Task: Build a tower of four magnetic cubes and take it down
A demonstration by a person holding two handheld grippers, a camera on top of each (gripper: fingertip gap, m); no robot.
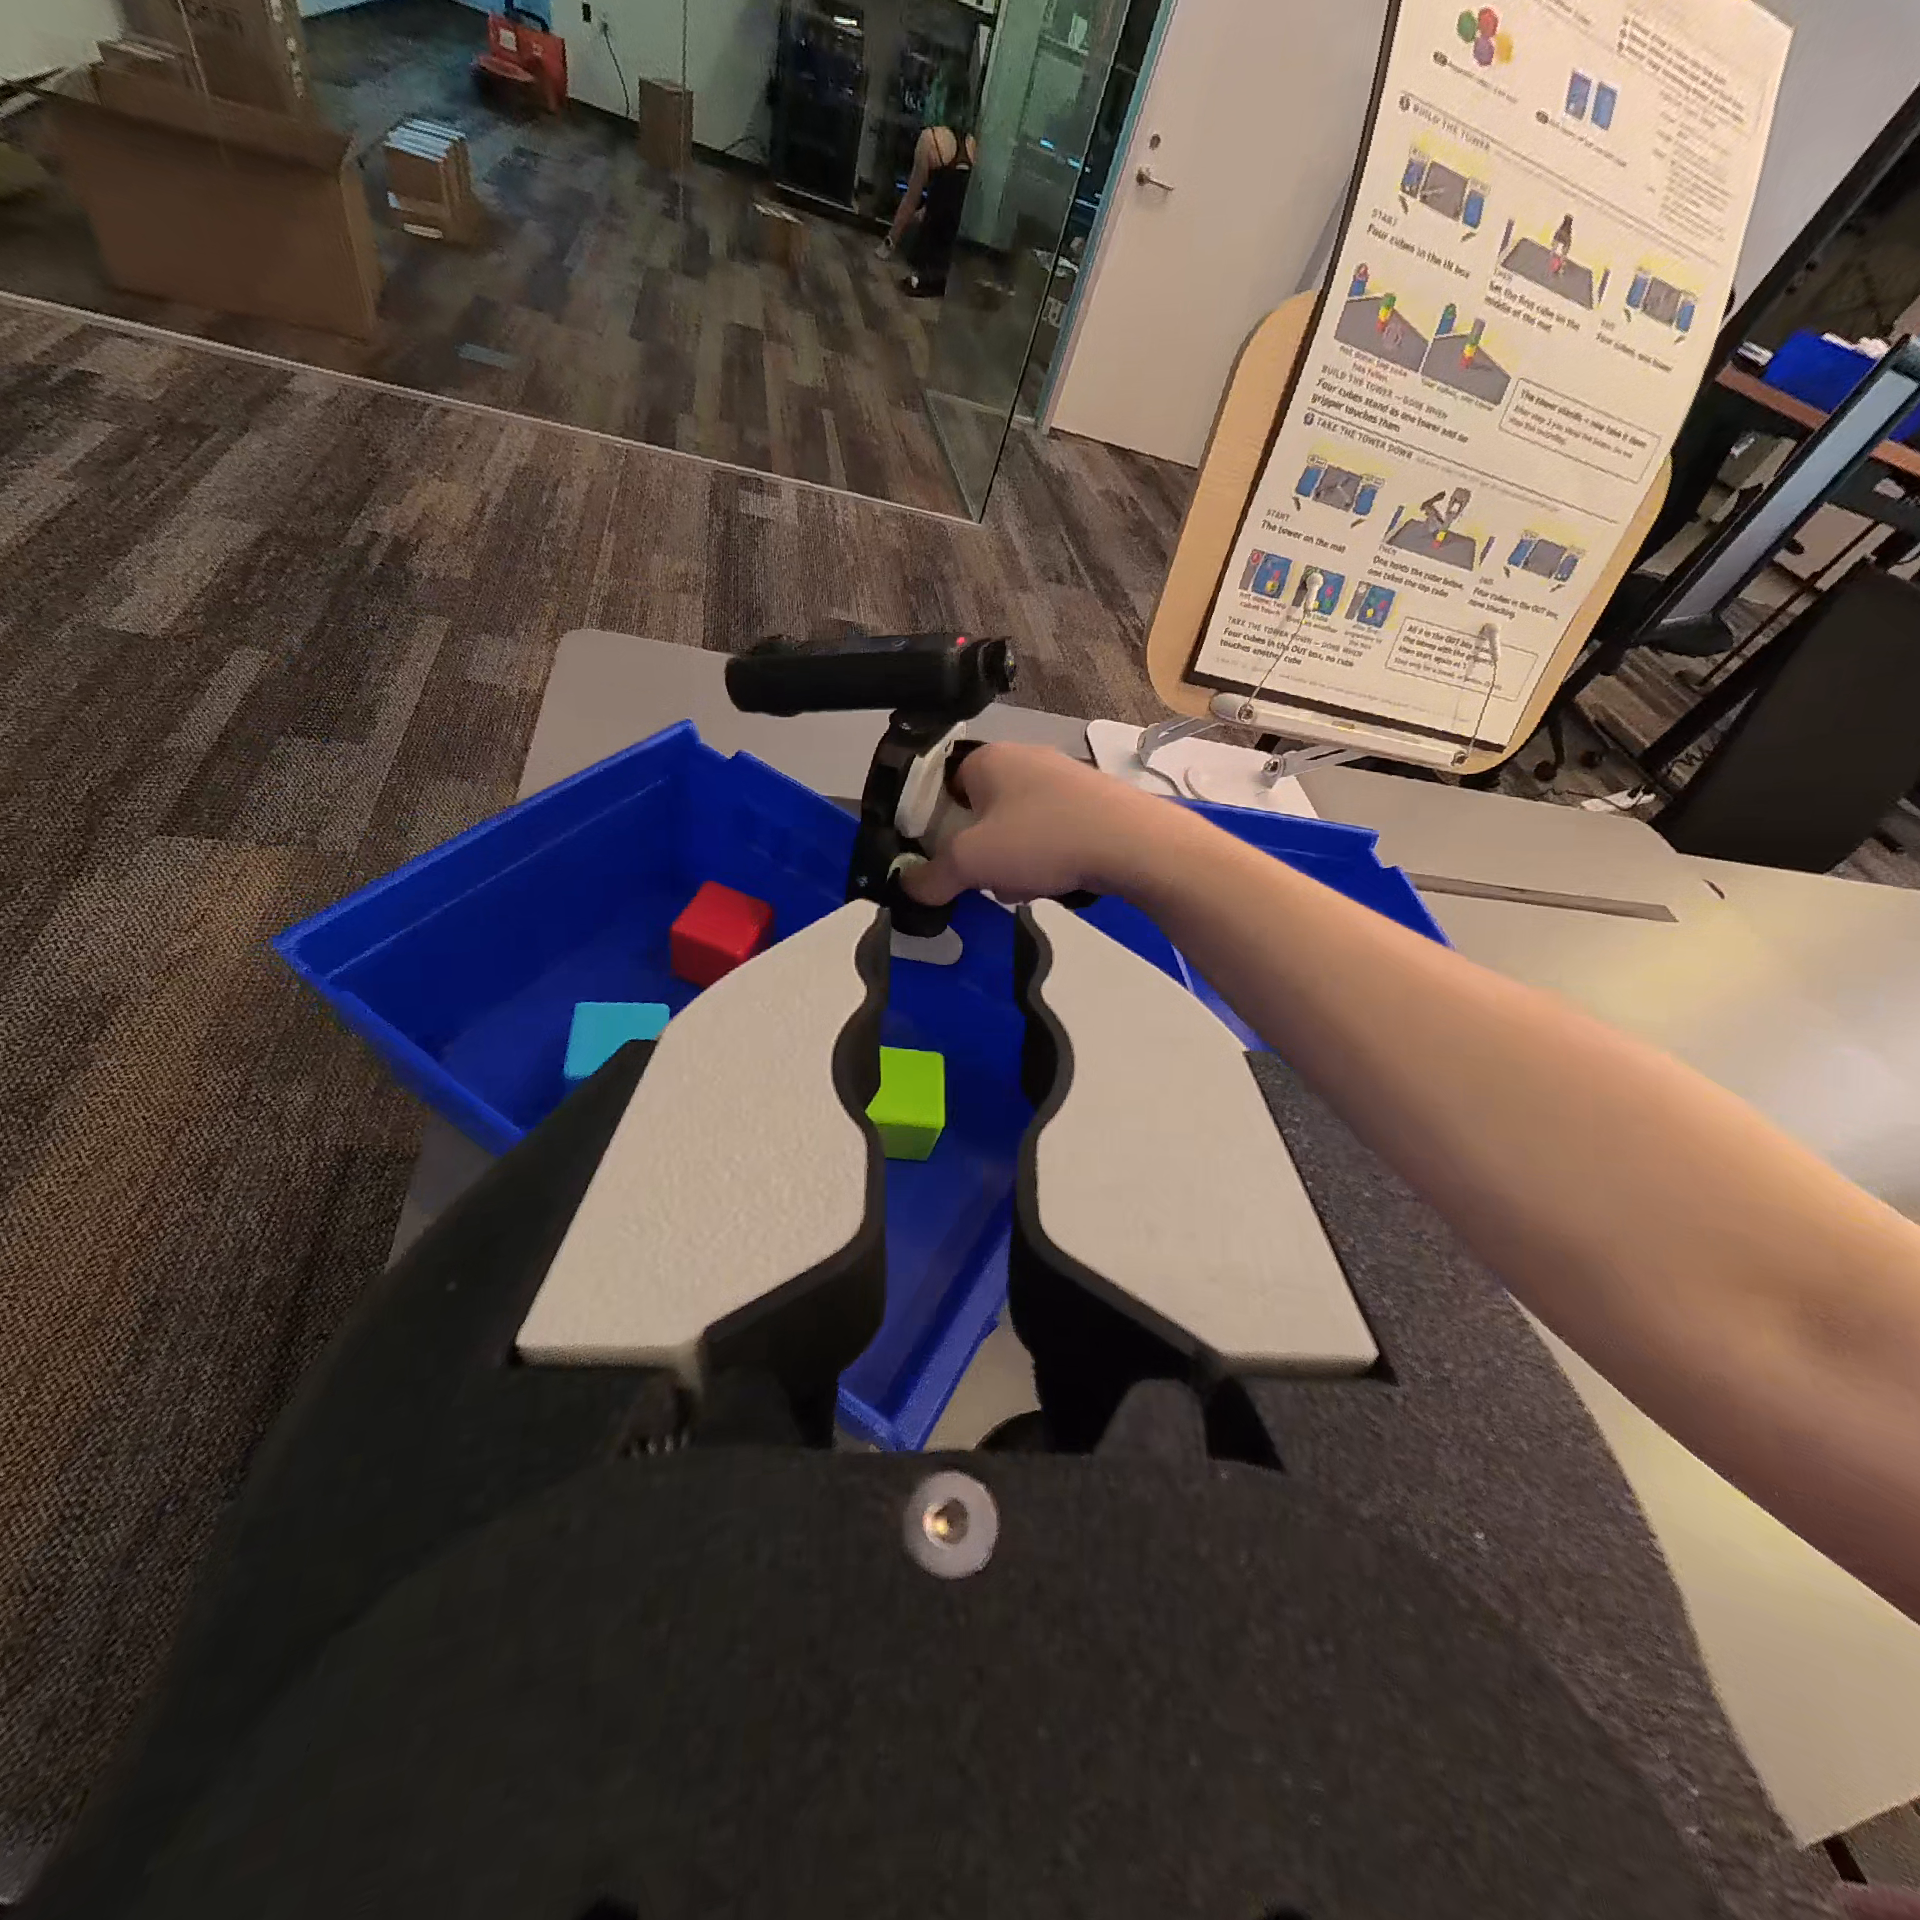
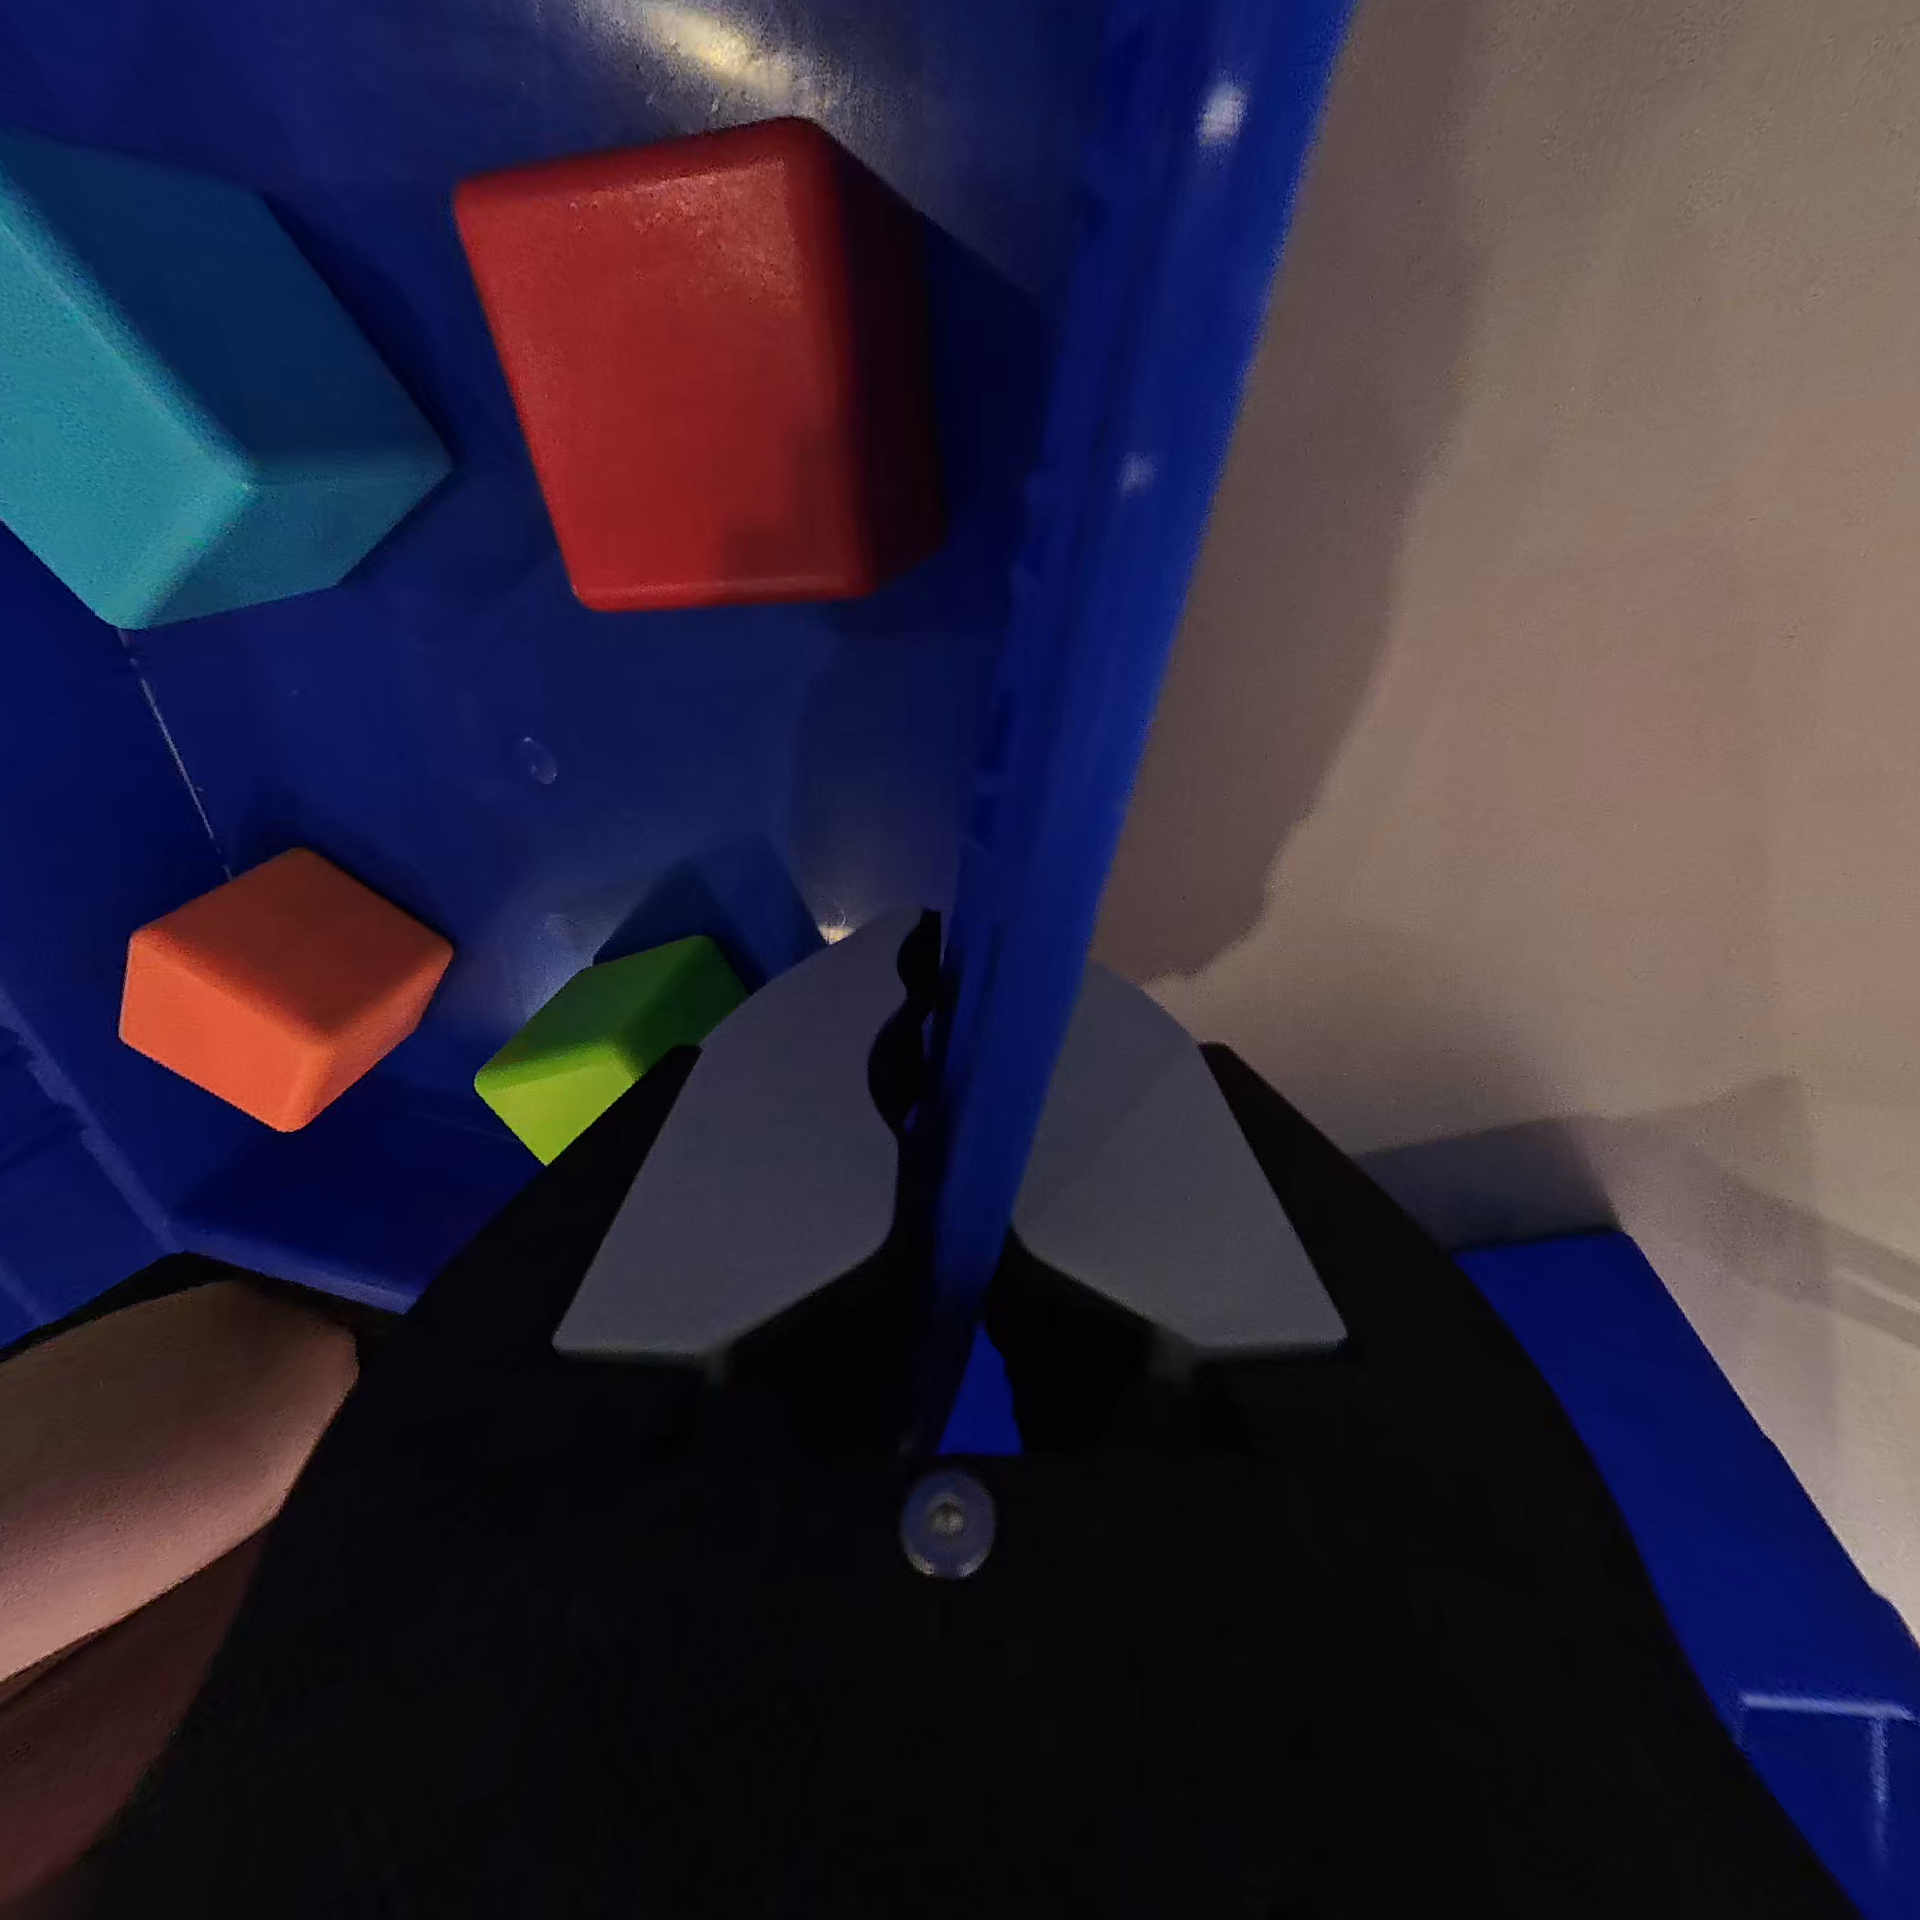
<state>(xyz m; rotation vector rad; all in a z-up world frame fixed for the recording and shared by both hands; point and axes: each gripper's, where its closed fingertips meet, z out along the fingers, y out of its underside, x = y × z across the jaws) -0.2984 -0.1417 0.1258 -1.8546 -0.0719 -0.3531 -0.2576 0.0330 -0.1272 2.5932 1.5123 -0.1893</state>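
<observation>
Four cubes lie apart on the floor of a blue bin (image 2: 1081,623): a red cube (image 2: 686,364), a teal cube (image 2: 156,395), an orange cube (image 2: 281,982) and a green cube (image 2: 592,1039). None is stacked. The right hand-held gripper (image 2: 961,997) is clamped on the bin's side wall, one finger inside and one outside. The left hand-held gripper (image 1: 945,935) hovers above the bin with its fingers parted, holding nothing. Beyond the grey counter (image 1: 1662,997) stands a printed instruction sheet (image 1: 1507,343) with small pictures and text.
</observation>
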